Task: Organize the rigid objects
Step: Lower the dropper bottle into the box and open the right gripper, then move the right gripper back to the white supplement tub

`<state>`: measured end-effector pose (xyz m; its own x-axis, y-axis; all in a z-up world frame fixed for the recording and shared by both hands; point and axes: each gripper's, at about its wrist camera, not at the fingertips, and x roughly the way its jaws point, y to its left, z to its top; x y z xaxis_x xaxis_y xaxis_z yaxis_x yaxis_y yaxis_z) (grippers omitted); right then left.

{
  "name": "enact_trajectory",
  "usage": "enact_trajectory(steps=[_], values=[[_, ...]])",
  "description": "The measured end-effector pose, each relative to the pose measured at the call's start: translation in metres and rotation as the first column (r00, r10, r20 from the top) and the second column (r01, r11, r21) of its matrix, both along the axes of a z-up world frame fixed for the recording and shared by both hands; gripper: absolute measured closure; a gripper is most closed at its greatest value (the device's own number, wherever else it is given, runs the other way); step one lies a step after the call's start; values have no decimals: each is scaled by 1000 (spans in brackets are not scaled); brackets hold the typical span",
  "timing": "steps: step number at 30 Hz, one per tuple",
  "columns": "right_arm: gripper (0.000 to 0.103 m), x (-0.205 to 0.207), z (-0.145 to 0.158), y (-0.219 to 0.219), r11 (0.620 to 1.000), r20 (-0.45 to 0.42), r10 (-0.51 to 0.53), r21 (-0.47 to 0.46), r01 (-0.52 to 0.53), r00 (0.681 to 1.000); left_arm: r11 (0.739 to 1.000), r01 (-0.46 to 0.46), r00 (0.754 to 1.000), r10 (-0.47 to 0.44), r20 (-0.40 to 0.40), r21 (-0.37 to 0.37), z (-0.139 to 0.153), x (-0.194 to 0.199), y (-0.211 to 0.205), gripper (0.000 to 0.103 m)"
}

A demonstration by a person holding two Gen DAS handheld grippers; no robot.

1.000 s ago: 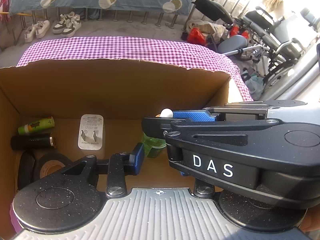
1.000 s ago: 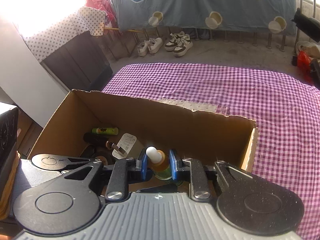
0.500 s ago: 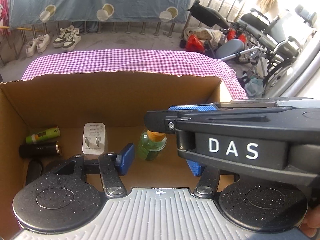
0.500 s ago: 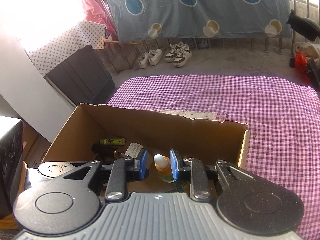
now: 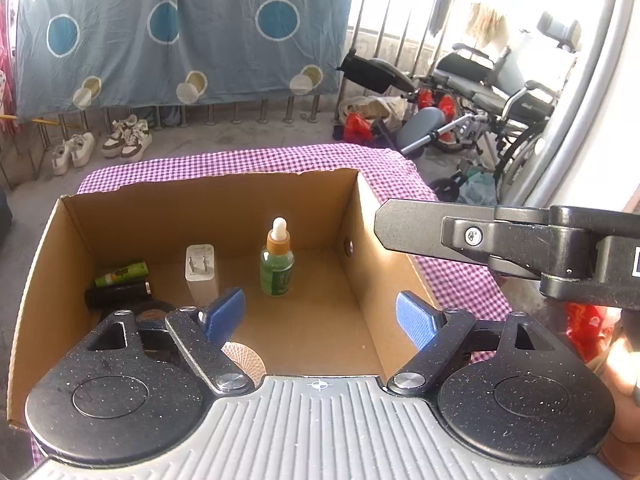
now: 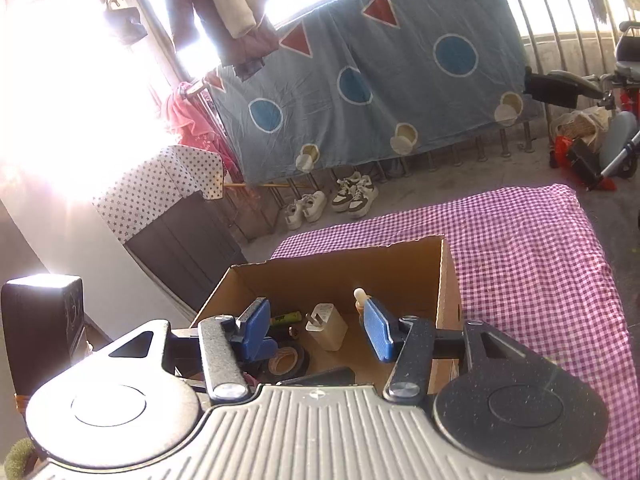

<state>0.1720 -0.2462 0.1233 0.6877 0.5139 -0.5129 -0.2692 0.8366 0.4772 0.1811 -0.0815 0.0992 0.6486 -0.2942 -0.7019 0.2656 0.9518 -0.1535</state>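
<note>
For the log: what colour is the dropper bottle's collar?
Orange, on the dropper bottle with green liquid; clearest in the left wrist view.

Right gripper point(image 6: 320, 330): jaws now spread wide with nothing between them; a second ago they clamped the dropper bottle point(image 5: 277, 262). Gripper now raised above and behind the cardboard box point(image 5: 362, 240), no longer down inside it.

Dropper bottle: now free, upright on the box floor toward the right wall, white bulb uppermost.

Left gripper point(image 5: 320, 322): pulled up and back; whole box interior now in its view. Right gripper's body no longer crosses the box; only its side shows at the right edge.
</note>
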Motion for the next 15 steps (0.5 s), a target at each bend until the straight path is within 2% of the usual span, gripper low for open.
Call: enact_trajectory(steps=[8,15], values=[[35,-67,11,-5,998,41,-56,34,55,998,999,30,997,-31,66,19,12,-50,11,7],[35,-106,16,-3,997,52,-67,50,65,996,998,20,992,-27,125,56,19,-92,28,2]])
